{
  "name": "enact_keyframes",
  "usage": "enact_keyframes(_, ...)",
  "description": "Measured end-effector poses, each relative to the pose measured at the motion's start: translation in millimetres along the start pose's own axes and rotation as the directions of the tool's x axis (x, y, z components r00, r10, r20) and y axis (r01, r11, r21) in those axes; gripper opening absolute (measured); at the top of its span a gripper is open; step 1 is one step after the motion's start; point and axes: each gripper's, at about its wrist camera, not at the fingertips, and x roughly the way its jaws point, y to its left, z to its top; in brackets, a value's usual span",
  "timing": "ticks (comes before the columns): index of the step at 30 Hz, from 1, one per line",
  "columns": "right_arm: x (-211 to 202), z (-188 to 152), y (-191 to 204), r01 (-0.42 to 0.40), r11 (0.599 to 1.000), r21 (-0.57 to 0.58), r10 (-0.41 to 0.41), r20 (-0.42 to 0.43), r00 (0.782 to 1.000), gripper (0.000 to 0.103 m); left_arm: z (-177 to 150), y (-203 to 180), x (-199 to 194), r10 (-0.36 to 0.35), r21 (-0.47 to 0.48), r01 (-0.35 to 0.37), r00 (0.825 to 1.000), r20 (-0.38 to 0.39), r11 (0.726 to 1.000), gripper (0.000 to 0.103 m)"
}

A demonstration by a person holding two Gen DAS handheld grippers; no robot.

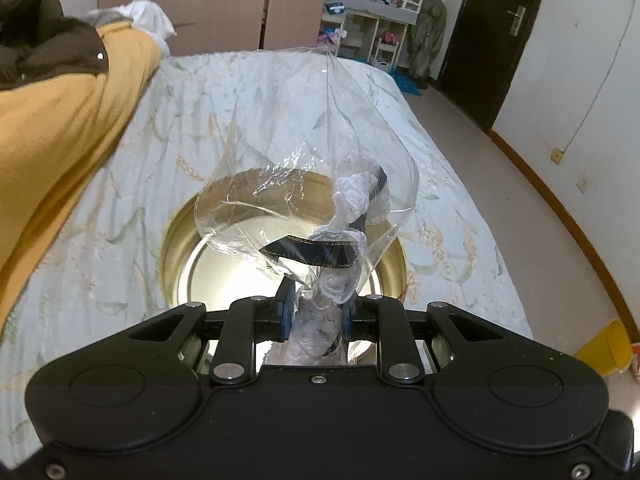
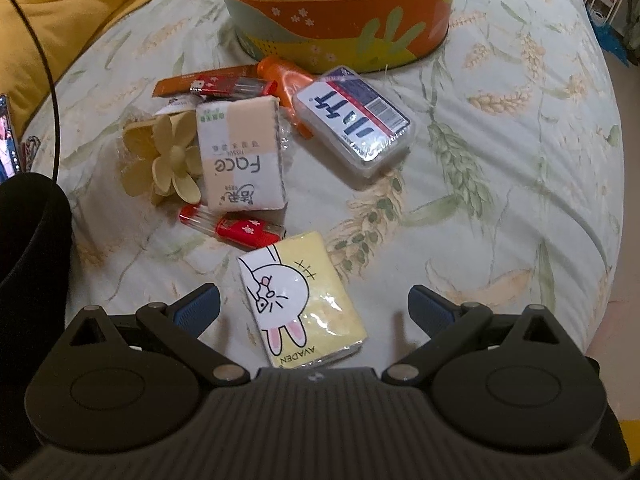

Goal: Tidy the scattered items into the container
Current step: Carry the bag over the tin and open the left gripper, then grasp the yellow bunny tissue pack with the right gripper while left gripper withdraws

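Yellow tissue pack [image 2: 306, 300] reads "AVADEN"; beige pack [image 2: 240, 156] reads "Face".

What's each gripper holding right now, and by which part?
Left gripper pinches the clear bag of lace by its gathered end. Right gripper is open, holding nothing, over the yellow tissue pack.

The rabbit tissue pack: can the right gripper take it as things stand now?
Probably yes. The right gripper is open, with the rabbit tissue pack lying flat between its fingers on the bed. Nothing covers the pack; the red lighter lies apart, beyond it.
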Motion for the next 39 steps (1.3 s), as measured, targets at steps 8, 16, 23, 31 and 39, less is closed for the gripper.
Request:
enact_keyframes(8, 5, 0, 0, 0.002, 1.0, -0.007, -0.002, -0.026, 1.0, 0.103, 12, 1, 34, 0.017, -0.014, -0.017, 1.0, -0.003, 1.0, 0.039)
enact_keyframes(16, 11, 4, -1, 0.009, 1.0, -0.017, -0.01, -0.042, 0.999, 0.103, -5, 13, 34, 0.033, -0.018, -0.032, 0.999, 0.007, 0.999, 0.092)
enact_keyframes(23, 18, 4, -2, 0.013, 0.999, -0.035, -0.015, -0.069, 0.998, 0.103, -36, 30, 20, -0.007, -0.004, 0.007, 1.0, -0.009, 1.0, 0.093)
enact_keyframes(31, 24, 1, -1, 0.006, 1.0, -0.031, -0.008, -0.083, 0.997, 0.103, -78, 47, 2, -0.029, -0.044, 0.027, 0.999, -0.042, 0.999, 0.093)
enact_keyframes(39, 26, -1, 0, 0.004, 0.999, -0.04, -0.008, -0.085, 0.996, 0.102, -117, 55, -12, -0.029, -0.062, 0.024, 0.996, -0.08, 0.998, 0.093)
